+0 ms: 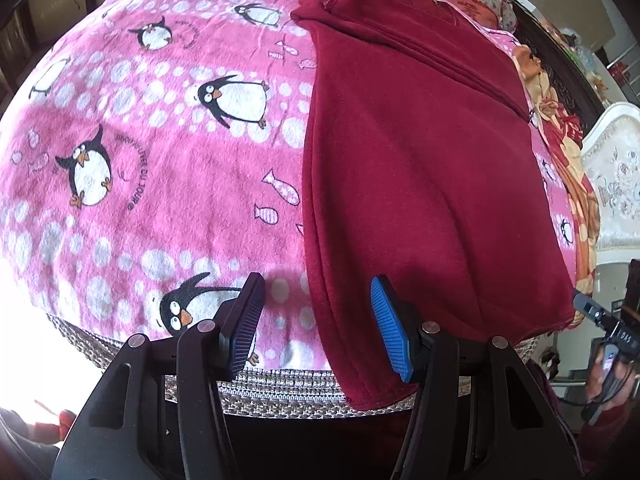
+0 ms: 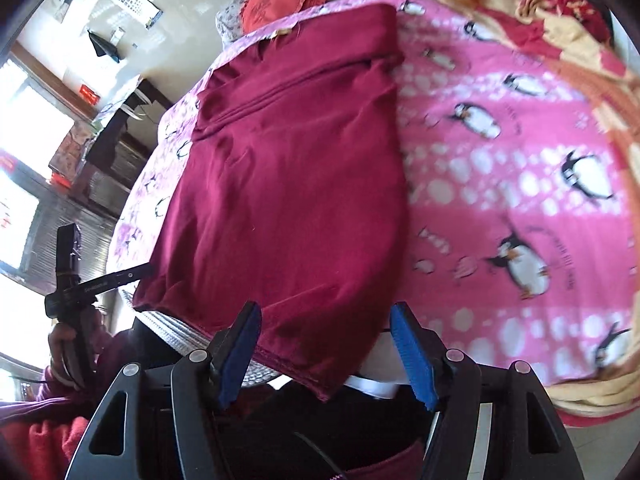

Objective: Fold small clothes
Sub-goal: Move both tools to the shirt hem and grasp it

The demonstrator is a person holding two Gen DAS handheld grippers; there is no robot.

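While the maroon garment (image 1: 420,168) lies on the blanket (image 1: 140,140), both grippers' fingers (image 1: 244,316) (image 2: 412,352) are spread.

1. The dark red garment (image 2: 288,184) has its near hem dropping past the bed edge at 6 o'clock, partly hidden by the gripper fingers.
2. The penguin blanket (image 2: 500,200) is motion-blurred toward 3 o'clock.

Bed covered by pink penguin-print blanket (image 1: 160,152), woven mat edge (image 1: 280,396) showing under it at the near edge. Orange-red floral quilt (image 2: 560,28) bunched along the bed's far right side. Red heart-shaped cushion (image 2: 276,0) and pale pillows at the head end. Cream wall with eye chart (image 2: 134,2). Bright windows (image 2: 36,120) on the left, overexposed daylight. Dark wood furniture (image 2: 120,148) beside bed. White ornate upholstered chair (image 1: 616,176) at right.
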